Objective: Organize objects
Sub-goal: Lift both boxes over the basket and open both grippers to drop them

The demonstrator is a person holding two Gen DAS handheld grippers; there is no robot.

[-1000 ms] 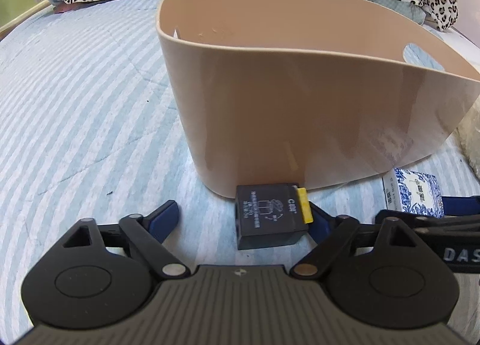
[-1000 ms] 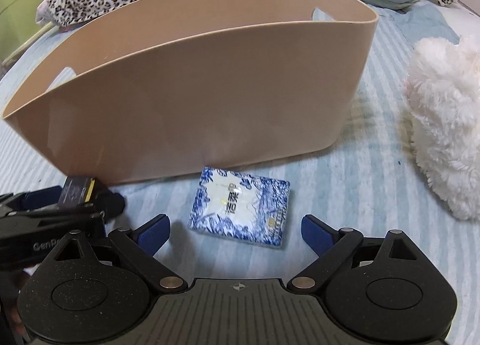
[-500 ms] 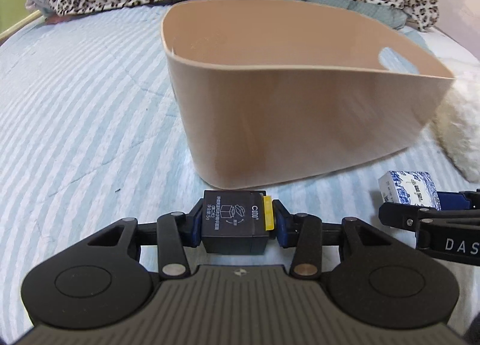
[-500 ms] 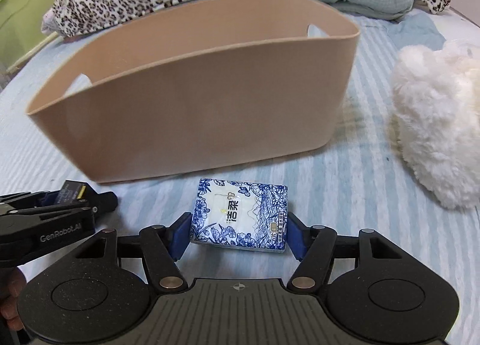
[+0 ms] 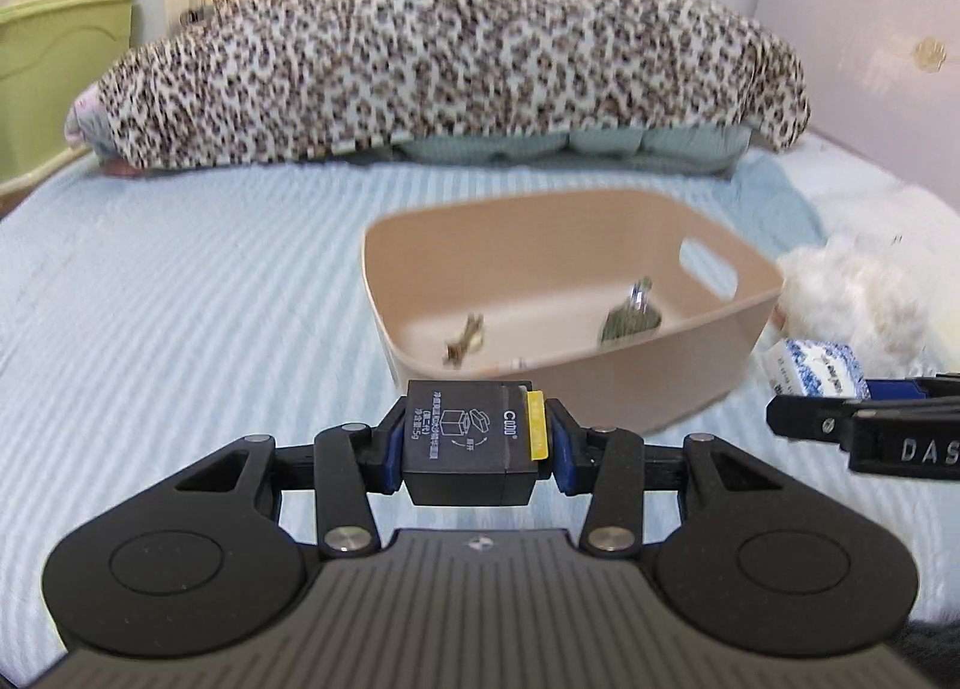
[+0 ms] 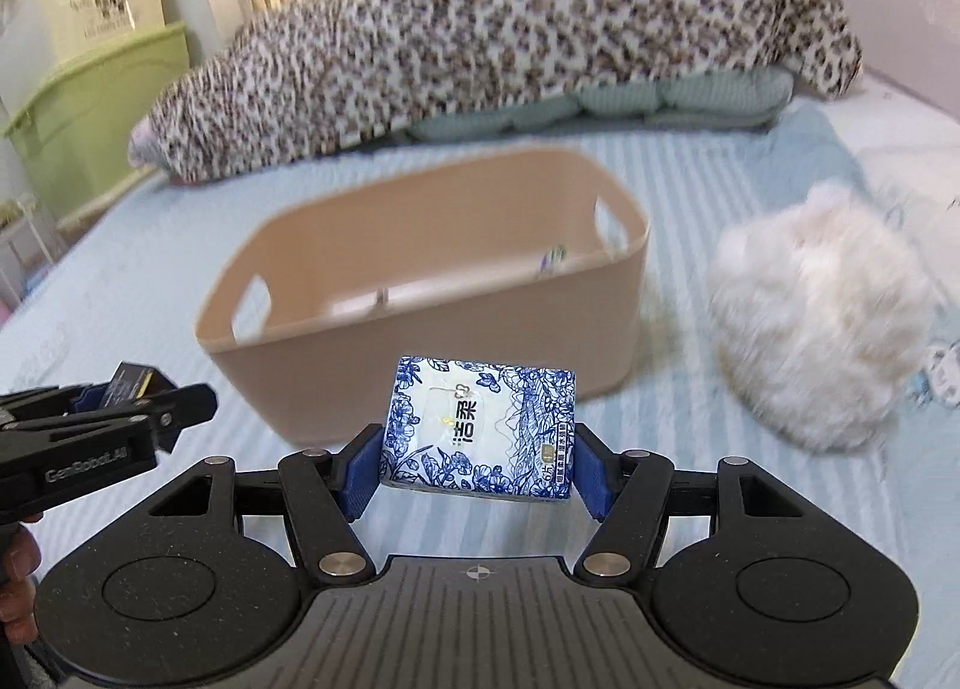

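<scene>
Now black box (image 5: 468, 440) pinched between left jaws, blue-patterned tissue pack (image 6: 480, 434) between right jaws.

Striped blue bed (image 5: 180, 299), beige bin (image 5: 600, 389), leopard blanket (image 5: 450, 59), white fluffy toy (image 6: 822, 329)

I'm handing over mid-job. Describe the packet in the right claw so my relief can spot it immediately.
On the blue striped bedspread, in front of the beige basket, the right claw holds a tissue packet raised in the air. It is flat, white with blue floral print, unlike the small black box with a yellow edge in the left claw.
</scene>
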